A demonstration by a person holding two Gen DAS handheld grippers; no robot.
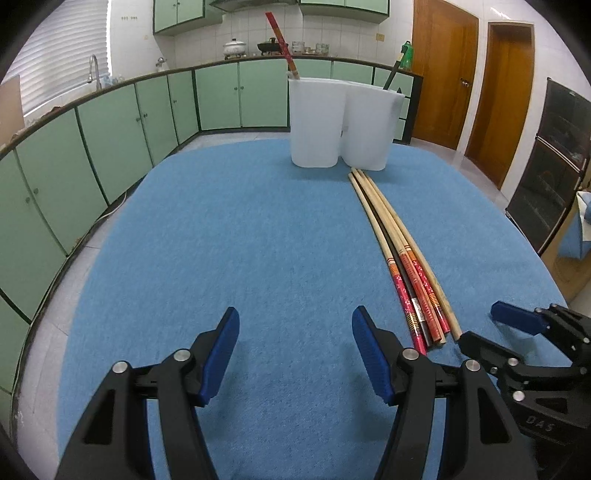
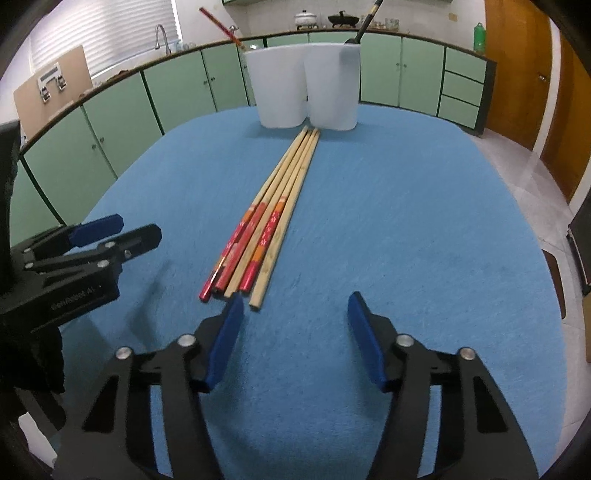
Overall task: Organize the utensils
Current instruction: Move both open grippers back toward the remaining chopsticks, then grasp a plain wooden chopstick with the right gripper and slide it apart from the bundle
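Green kitchen cabinets [image 1: 110, 122] are seen all round the back, with a blue cloth [image 1: 258, 240] spread over the table underneath. Chopsticks [image 2: 273, 218] are laid in a tight bundle on the cloth, running straight ahead of the right gripper [image 2: 295, 306] toward two white holders [image 2: 306, 85] set side by side at the far end. One red chopstick [image 2: 221, 24] is stood in the left holder, and a dark-handled utensil [image 2: 364, 24] in the right one. Right gripper's jaws are parted, nothing pinched; its left pad is parked just by the bundle's near ends, whether touching can't be told. Left gripper [image 1: 295, 325] is held open too, nothing grasped, with the bundle just off to its right and the other gripper beyond that.
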